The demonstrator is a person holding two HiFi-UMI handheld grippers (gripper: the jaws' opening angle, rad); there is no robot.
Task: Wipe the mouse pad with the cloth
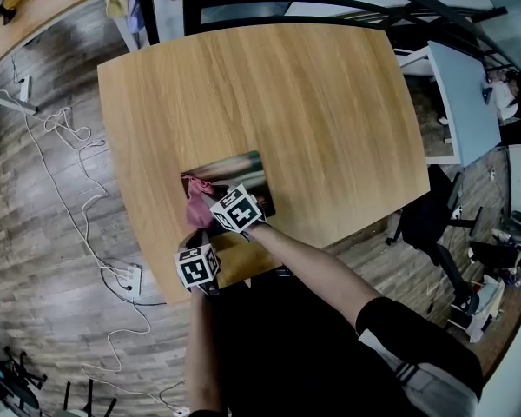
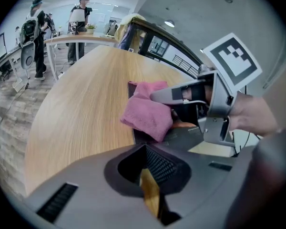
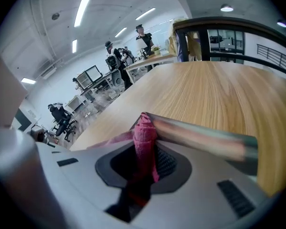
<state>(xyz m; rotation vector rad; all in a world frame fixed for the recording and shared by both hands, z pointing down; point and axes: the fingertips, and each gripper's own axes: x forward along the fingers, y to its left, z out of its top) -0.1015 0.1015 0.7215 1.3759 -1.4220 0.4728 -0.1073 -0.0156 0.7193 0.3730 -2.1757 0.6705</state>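
Left gripper view shows the left tongs point(image 2: 150, 187) drawn close together, with only a thin sliver of wood showing between them and nothing held. They sit low over the near edge of the counter point(image 1: 269, 94), just short of the pad point(image 1: 236, 172). The pad lies flat close to that near edge, a little left of the middle, dark with a shiny print on top. The pink cloth point(image 2: 148, 113) is bunched up on the pad's left side, with one fold drooping toward the pad's edge. Right of it, the right tongs point(image 3: 143, 149) are clamped on the cloth, and a ridge of pink stands up out of their gap. These tongs reach in from the right, over the pad, and their marker cube is tilted up toward the ceiling. The two tools are near each other but apart. Beyond the far end of the counter a few people point(image 2: 78, 18) stand by other desks.
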